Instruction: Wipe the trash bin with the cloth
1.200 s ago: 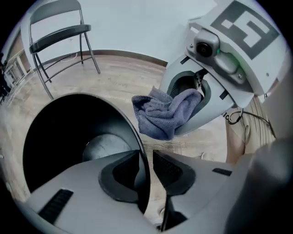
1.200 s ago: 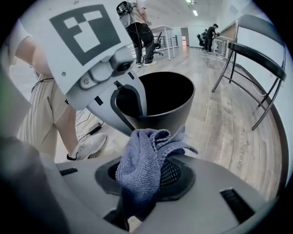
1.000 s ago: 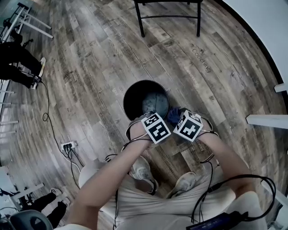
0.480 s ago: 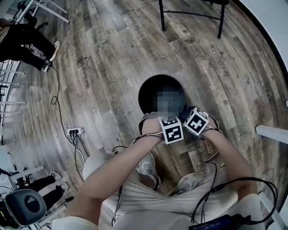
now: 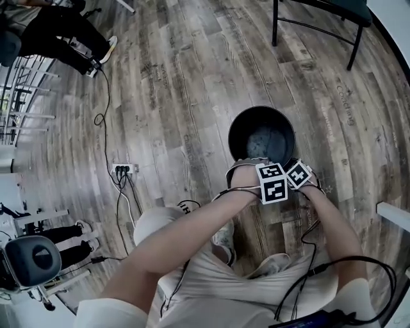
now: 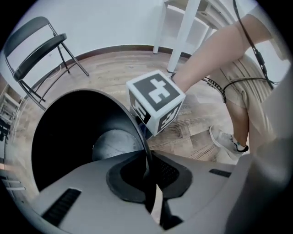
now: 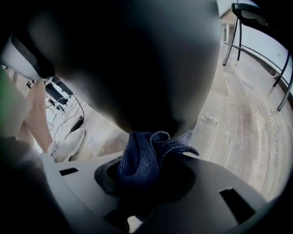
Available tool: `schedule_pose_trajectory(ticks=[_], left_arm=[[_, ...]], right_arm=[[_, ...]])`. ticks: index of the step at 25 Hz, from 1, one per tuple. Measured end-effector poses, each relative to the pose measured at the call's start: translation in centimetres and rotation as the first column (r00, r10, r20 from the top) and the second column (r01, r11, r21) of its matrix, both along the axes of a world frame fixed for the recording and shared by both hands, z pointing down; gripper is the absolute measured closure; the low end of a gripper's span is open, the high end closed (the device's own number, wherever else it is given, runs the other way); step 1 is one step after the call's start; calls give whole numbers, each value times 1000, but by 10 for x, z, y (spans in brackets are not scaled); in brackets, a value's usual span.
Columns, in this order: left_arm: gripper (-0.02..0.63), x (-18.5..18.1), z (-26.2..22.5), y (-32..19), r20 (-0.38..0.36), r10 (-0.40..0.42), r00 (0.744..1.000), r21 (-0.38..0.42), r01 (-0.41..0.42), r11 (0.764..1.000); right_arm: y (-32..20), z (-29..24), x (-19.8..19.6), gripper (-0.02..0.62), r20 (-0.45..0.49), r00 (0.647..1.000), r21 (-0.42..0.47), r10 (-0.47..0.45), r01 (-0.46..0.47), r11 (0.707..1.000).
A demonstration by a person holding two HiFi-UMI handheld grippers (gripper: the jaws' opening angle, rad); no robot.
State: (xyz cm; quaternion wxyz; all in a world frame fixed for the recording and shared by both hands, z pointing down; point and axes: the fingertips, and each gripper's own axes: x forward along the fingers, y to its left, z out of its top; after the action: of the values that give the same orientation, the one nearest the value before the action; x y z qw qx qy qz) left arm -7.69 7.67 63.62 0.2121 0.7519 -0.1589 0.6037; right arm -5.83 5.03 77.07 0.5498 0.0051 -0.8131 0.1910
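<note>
The black round trash bin (image 5: 233, 136) stands on the wood floor in front of me. My left gripper (image 5: 268, 177) reaches down to its near rim. In the left gripper view the thin rim (image 6: 145, 151) runs between the jaws; they have just been closing and are now shut on it. My right gripper (image 5: 300, 172) hangs just right of it, outside the bin, and its marker cube (image 6: 155, 101) shows beside the rim. It is shut on a bunched dark blue cloth (image 7: 147, 157), which touches the bin's dark outer wall (image 7: 137, 68).
A black chair (image 5: 320, 19) stands beyond the bin. A power strip (image 5: 122, 170) with cables lies on the floor at left. My shoes (image 5: 224, 236) are just behind the bin. Another person's legs (image 5: 64, 38) show far left. White furniture (image 5: 392, 214) juts in at right.
The right gripper has sunk down along the outside of the bin with the cloth. The left gripper stays at the near rim. The head view has shifted, so the bin sits further right.
</note>
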Motion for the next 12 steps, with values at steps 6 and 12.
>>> schedule_pose_trajectory(ticks=[6, 12], left_arm=[[578, -2, -3, 1, -23, 11, 1000, 10, -10, 1000], [577, -4, -4, 3, -39, 1, 999, -14, -2, 1000]], right_arm=[[10, 35, -6, 480, 34, 998, -51, 46, -44, 998], [5, 19, 4, 480, 11, 995, -81, 97, -96, 992]])
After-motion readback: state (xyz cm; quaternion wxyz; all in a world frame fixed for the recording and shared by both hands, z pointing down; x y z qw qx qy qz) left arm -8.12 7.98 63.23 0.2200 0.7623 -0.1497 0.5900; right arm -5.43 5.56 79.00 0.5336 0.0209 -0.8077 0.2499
